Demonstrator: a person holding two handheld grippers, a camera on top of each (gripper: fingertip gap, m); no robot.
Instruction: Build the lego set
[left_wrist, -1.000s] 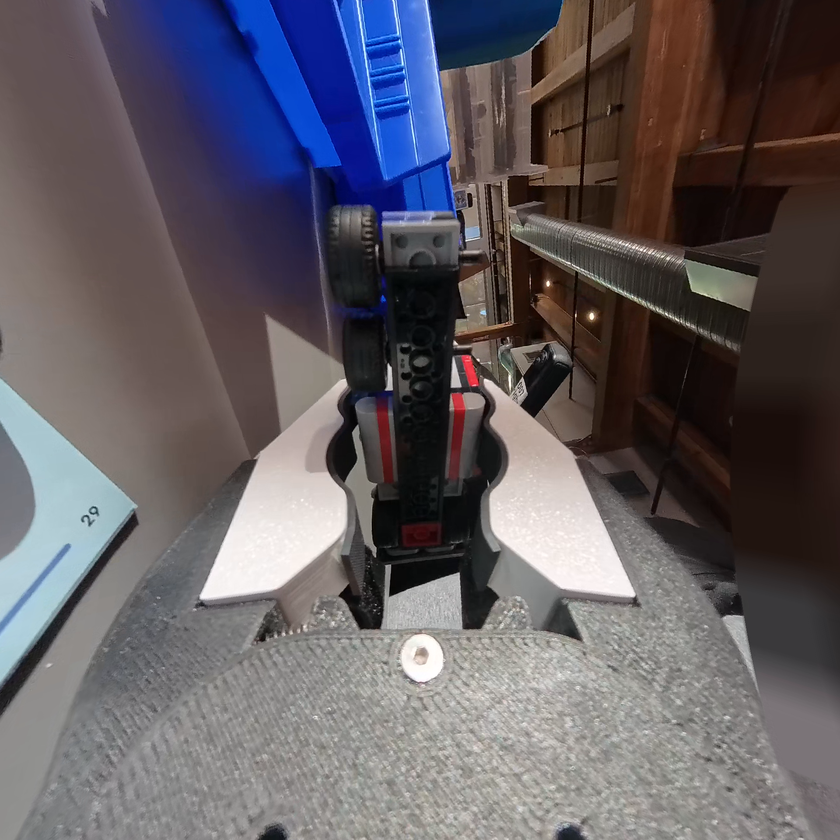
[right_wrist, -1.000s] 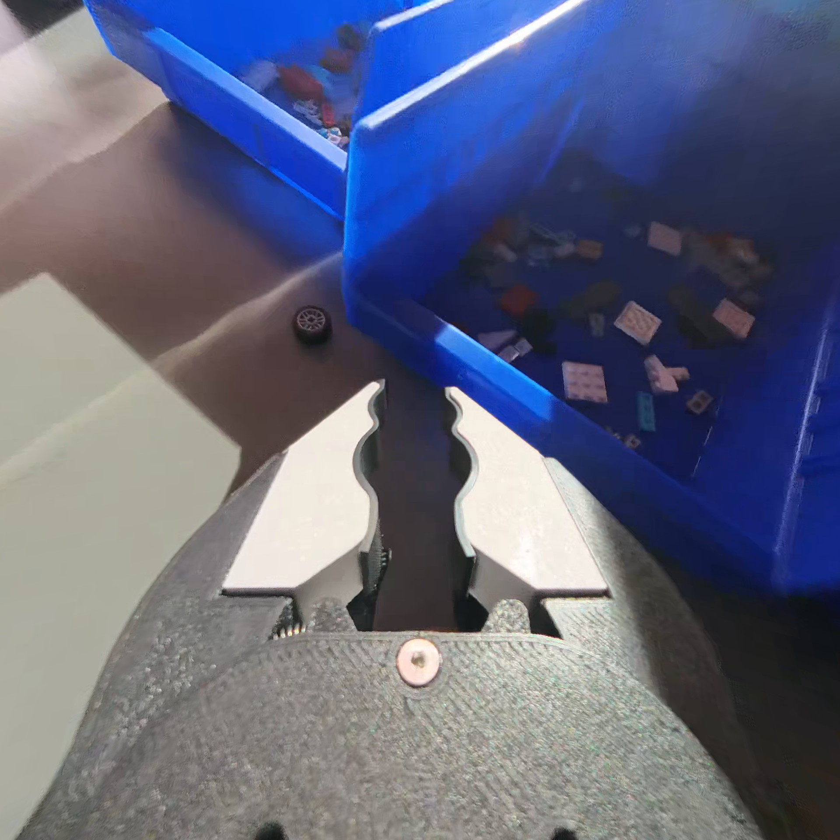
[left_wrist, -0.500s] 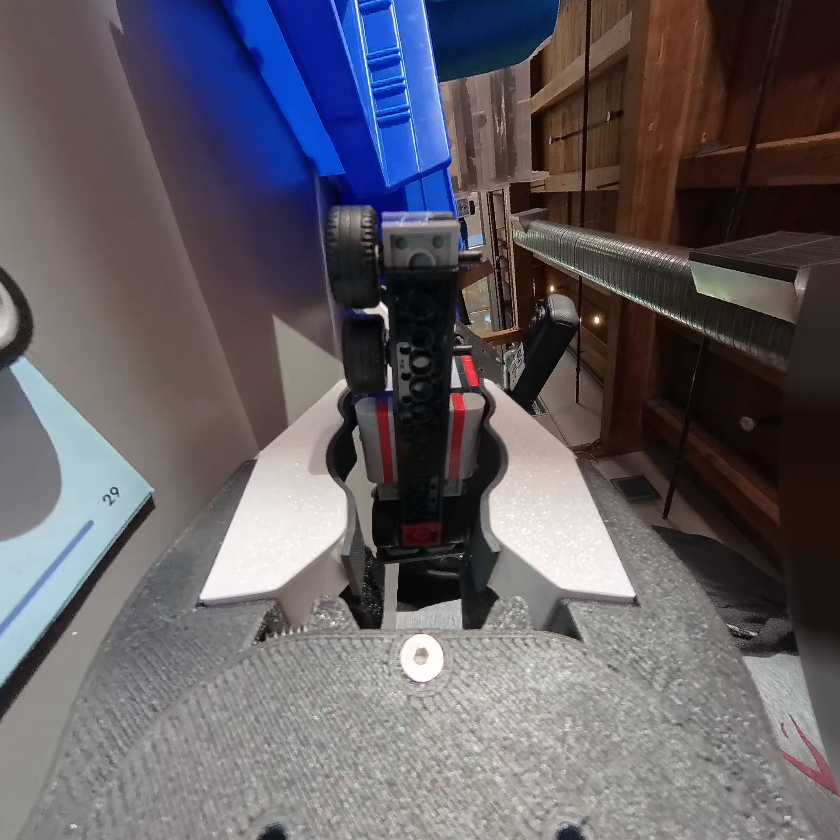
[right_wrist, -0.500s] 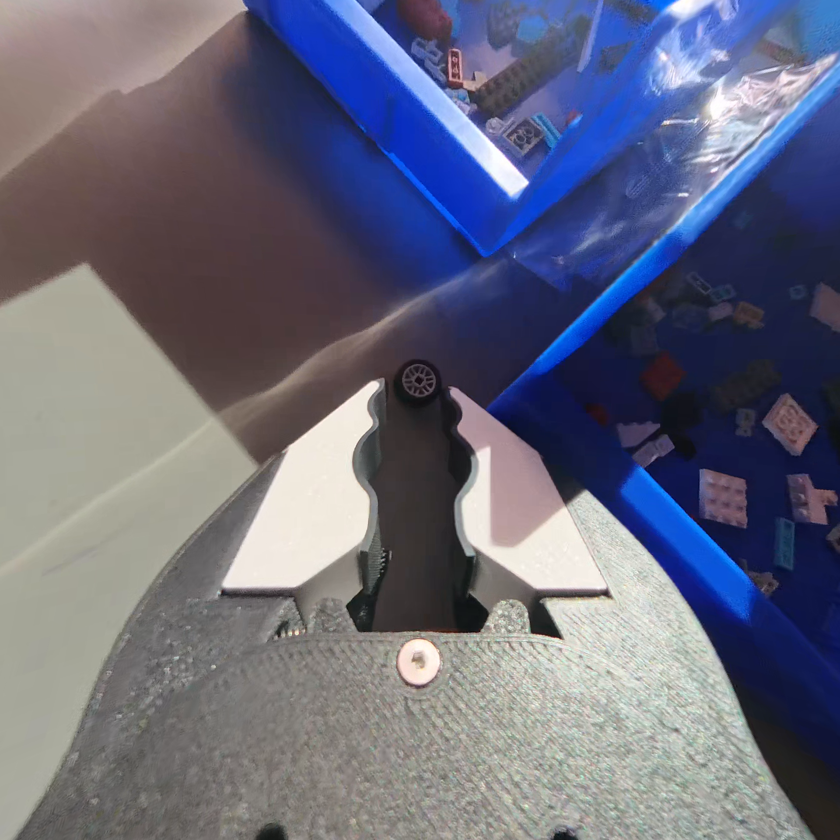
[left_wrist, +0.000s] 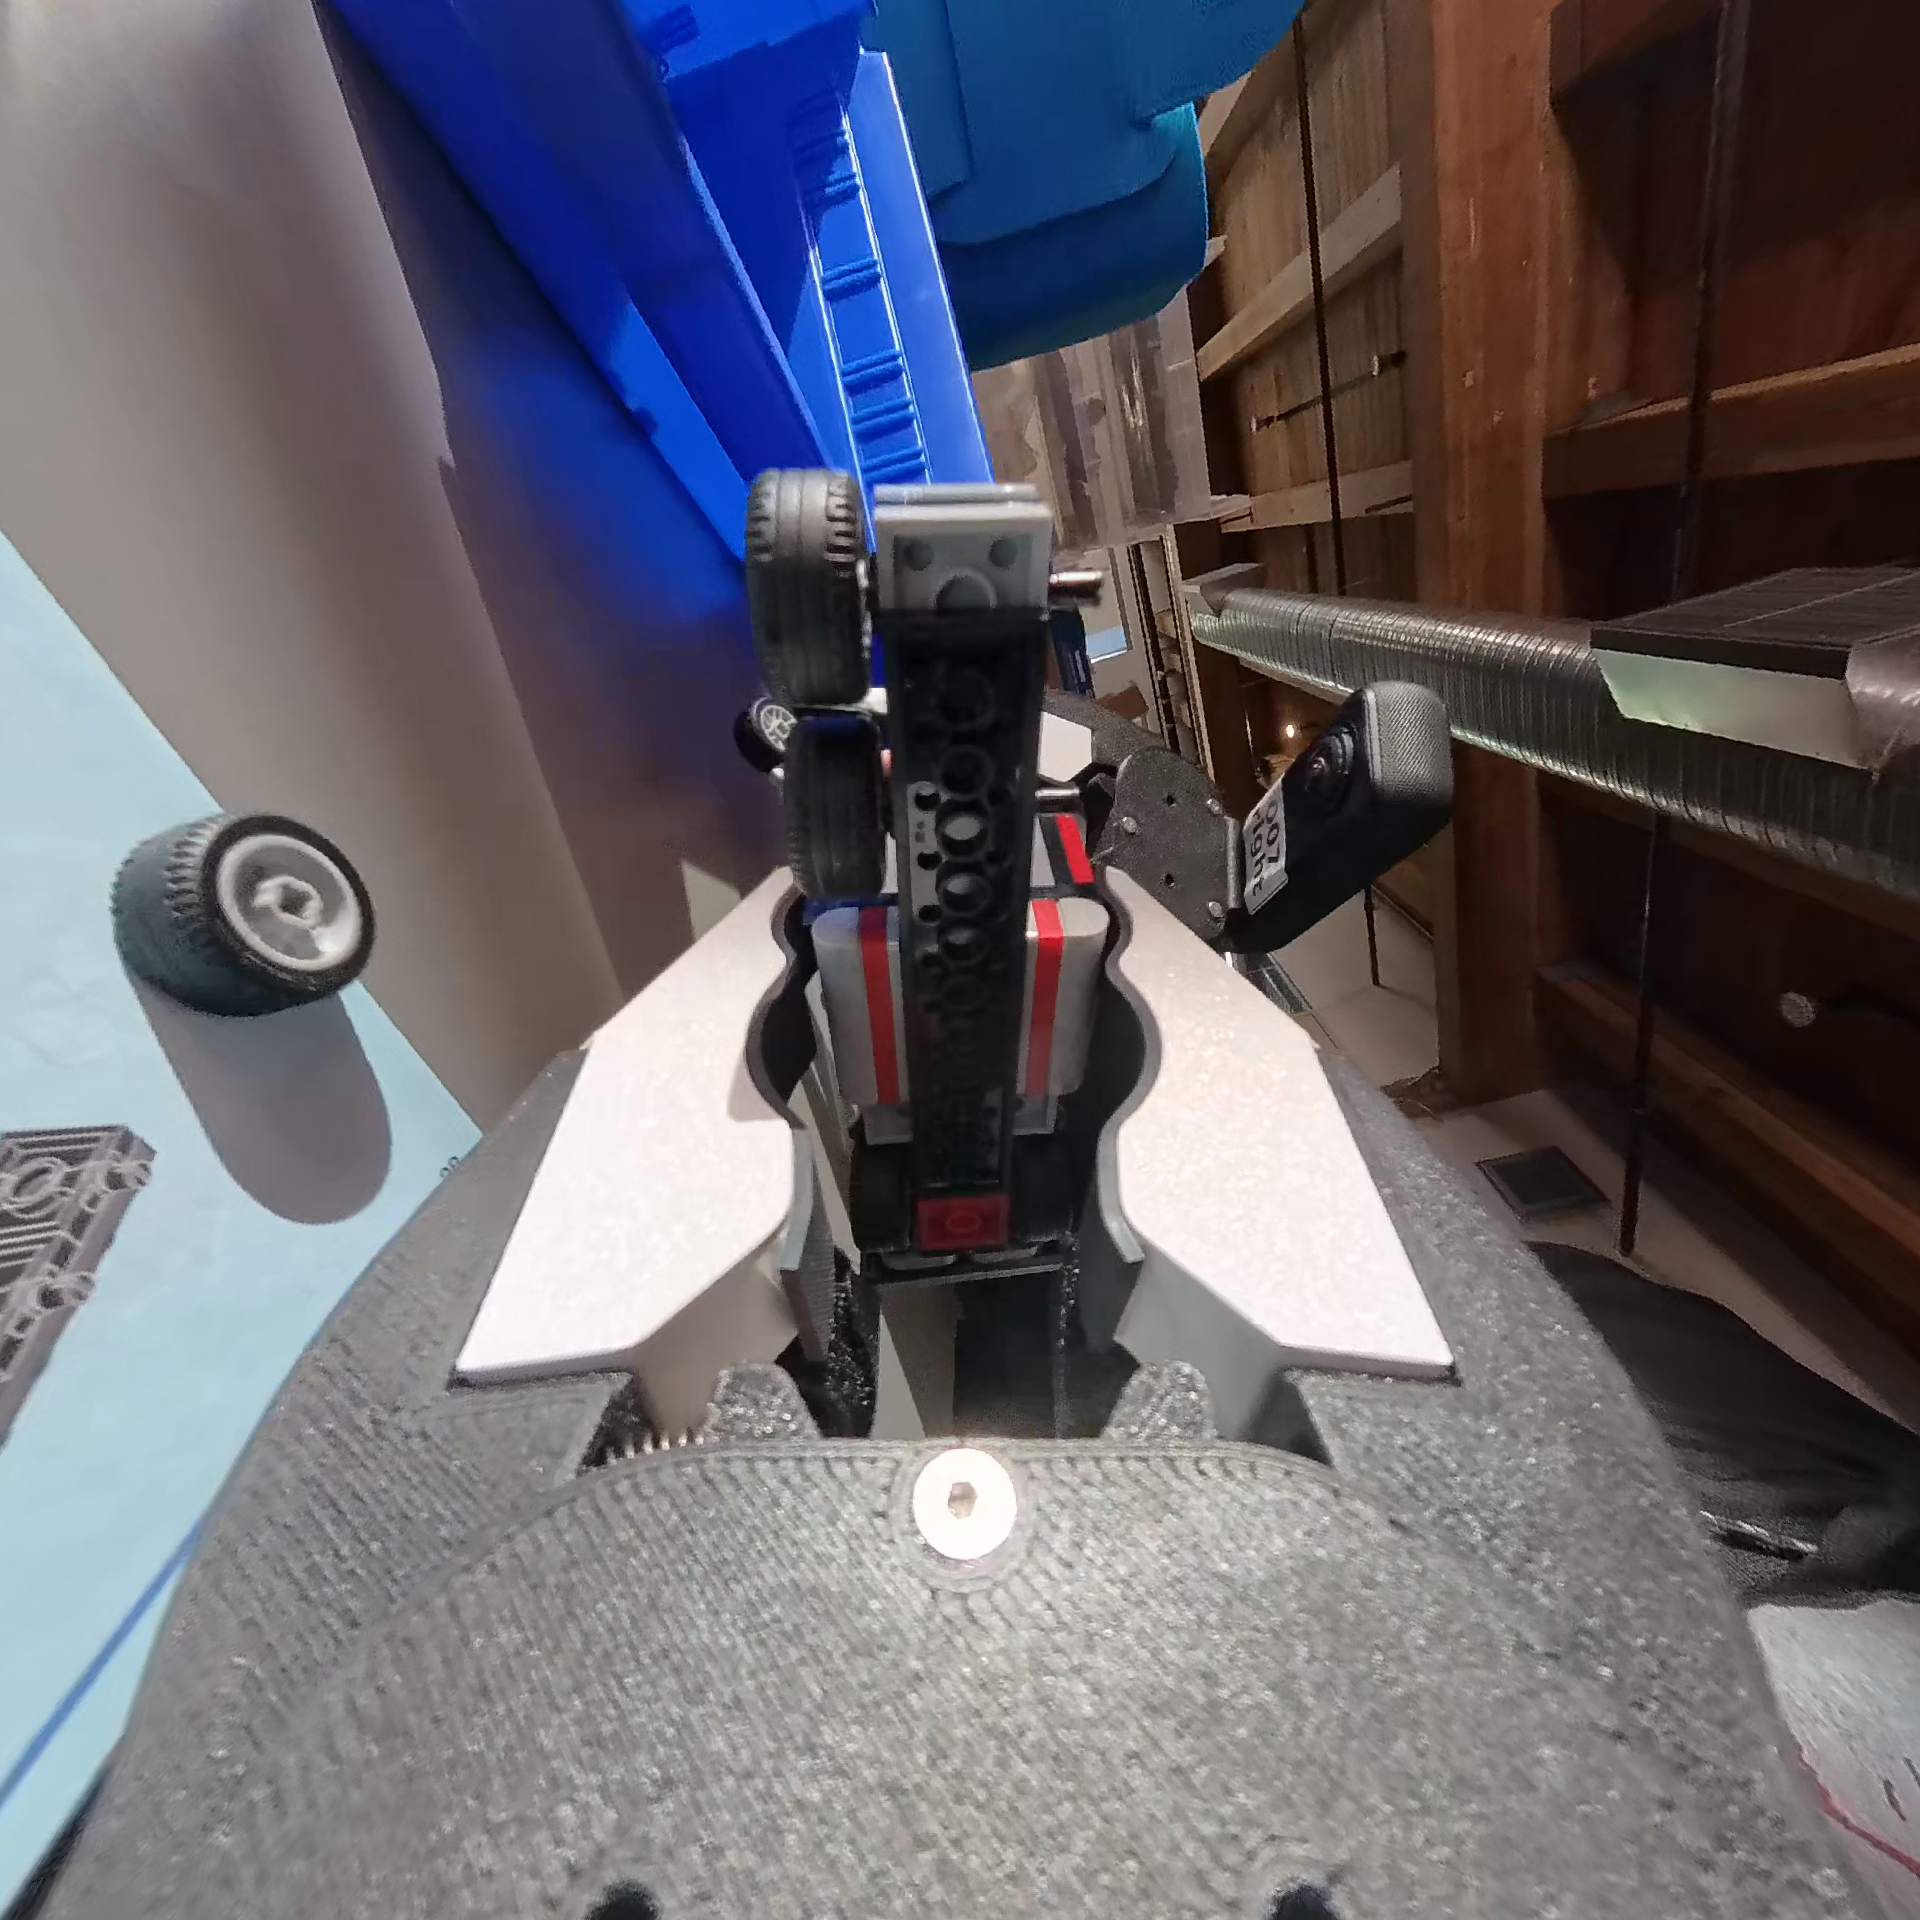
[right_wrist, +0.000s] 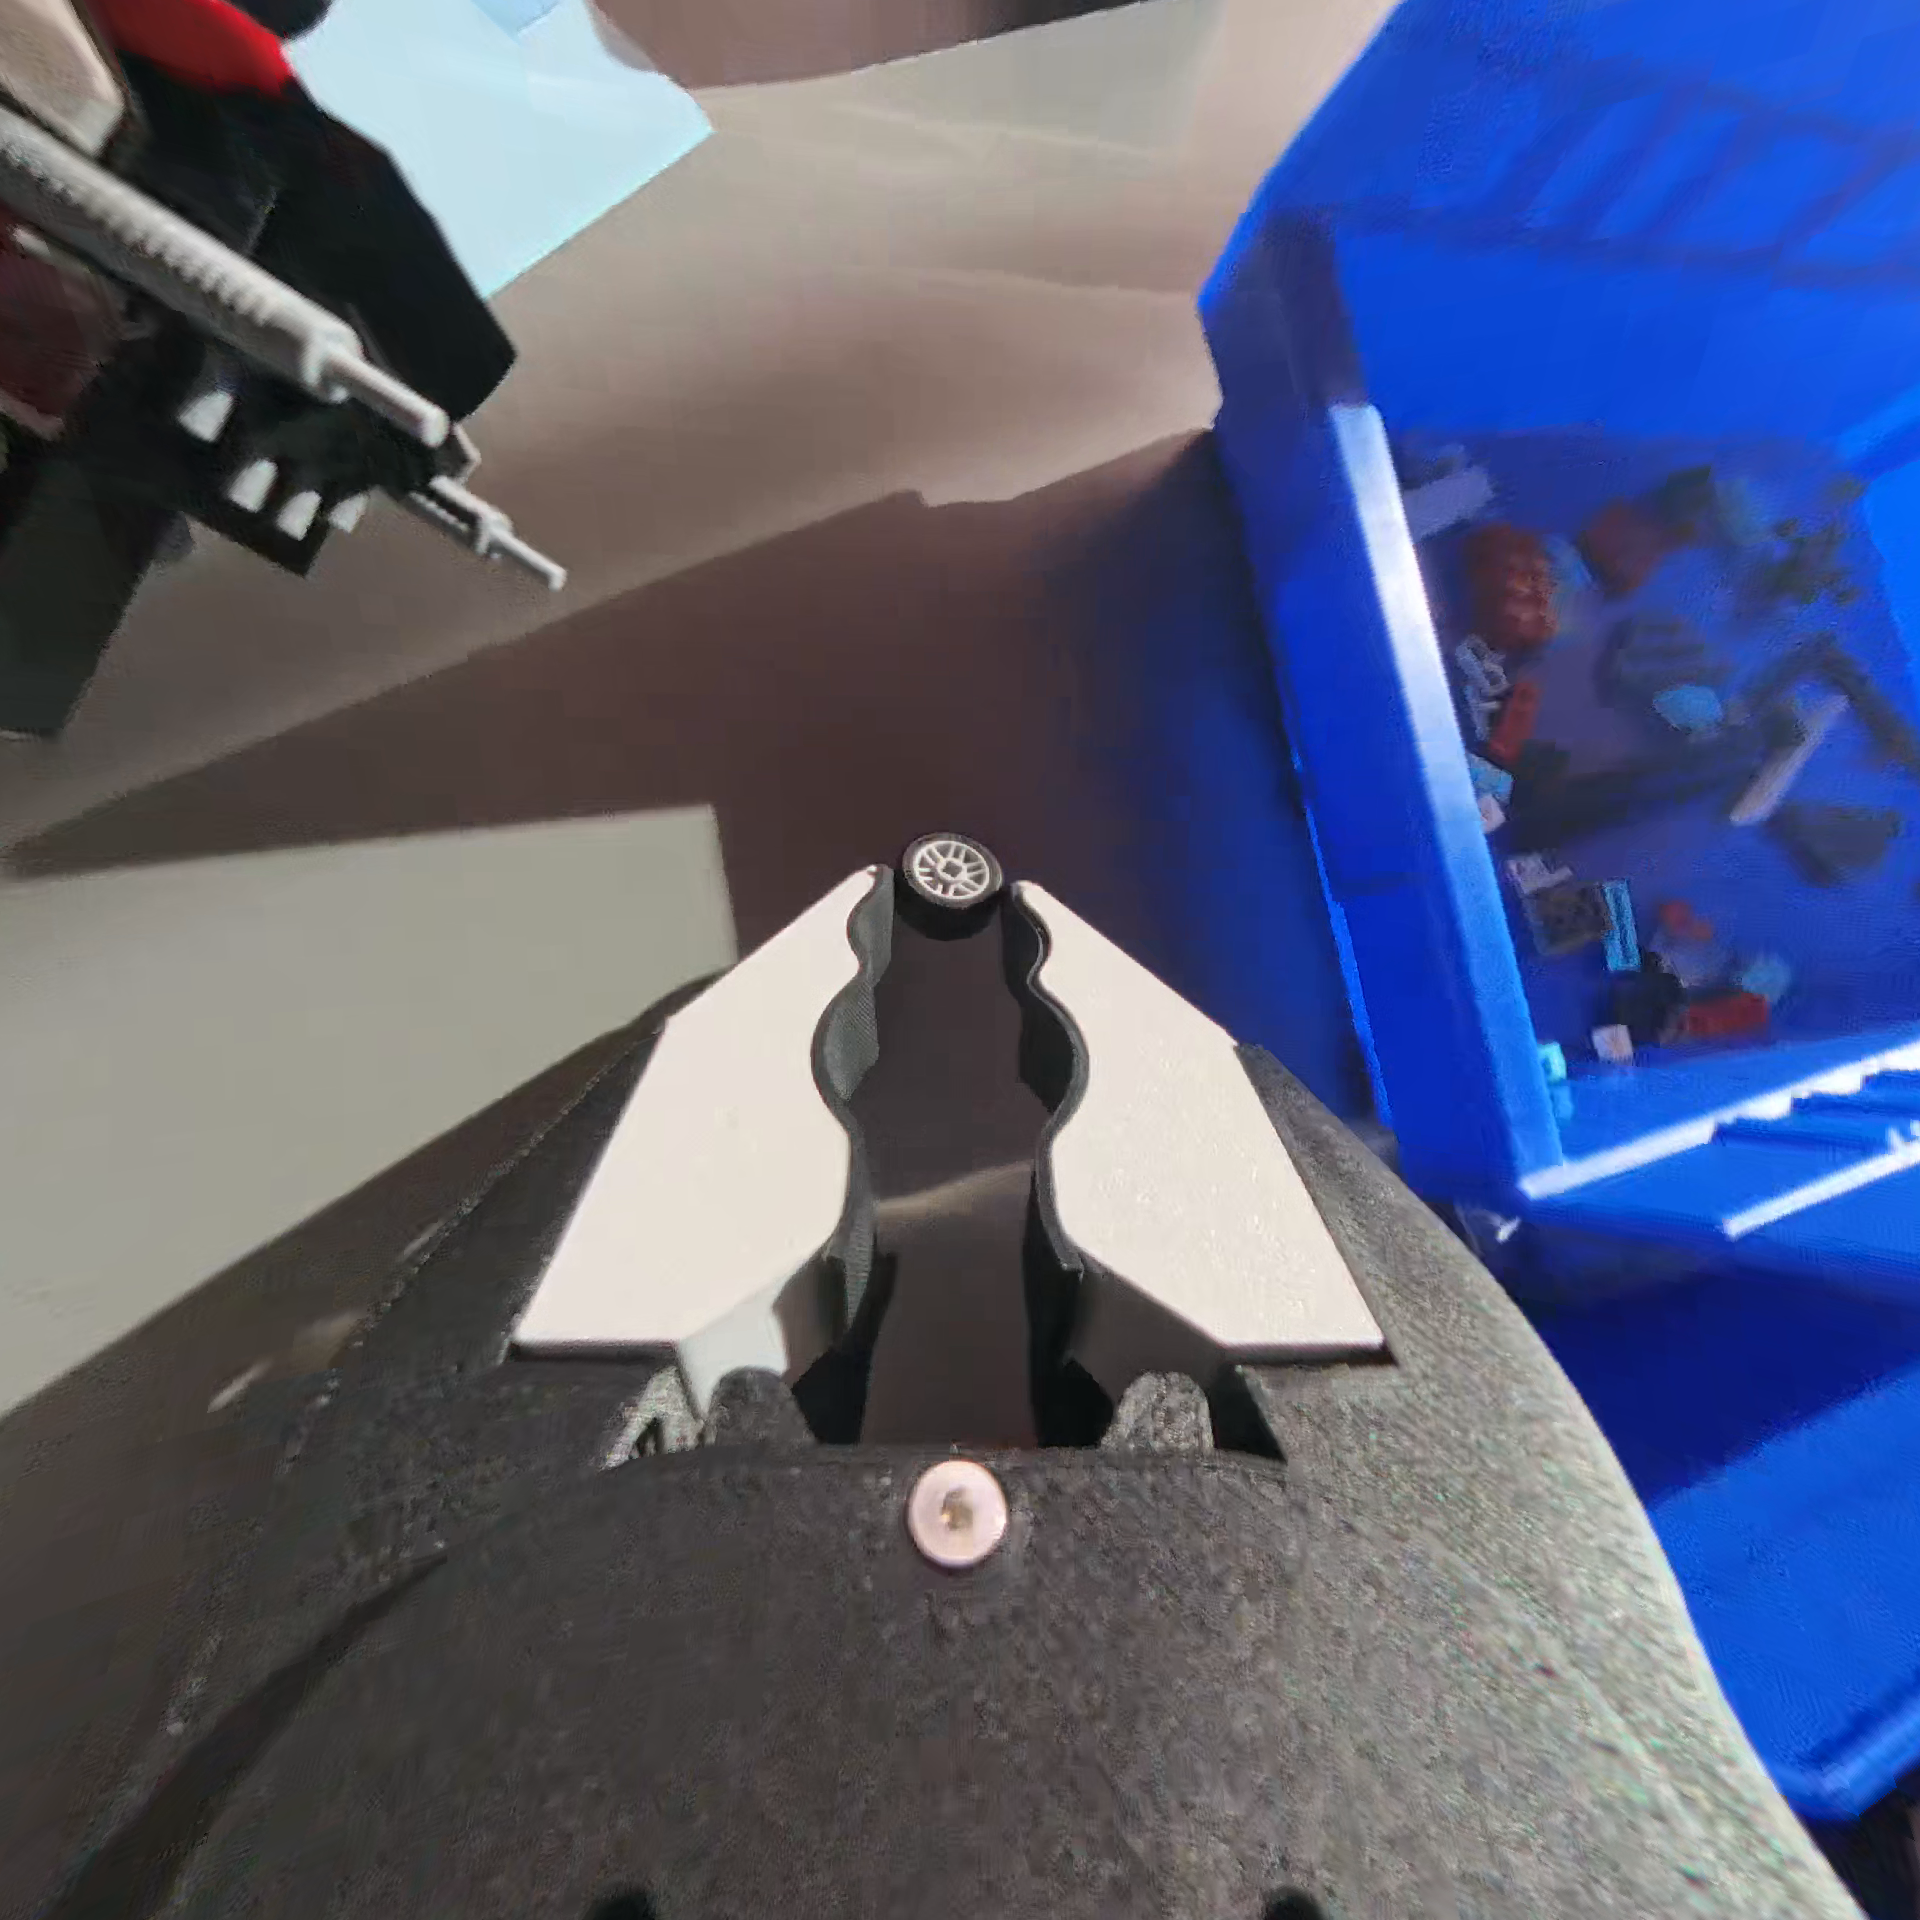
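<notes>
My left gripper is shut on a Lego car, gripped by its grey and red body. The car's black underside faces the camera and two black wheels sit on its left side. My right gripper is shut on a small black wheel with a grey spoked rim, pinched at the fingertips above the table. The car shows at the upper left of the right wrist view, with grey axle pins sticking out. The right gripper and the small wheel show just behind the car.
A larger loose wheel lies on the light blue instruction booklet at the left. Blue bins holding several loose bricks stand to the right of my right gripper and behind the car. The brown table lies between.
My right gripper reached the small wheel, shut on it and carried it left toward the car. My left gripper shifted with the car, so the booklet and the loose wheel came into view.
</notes>
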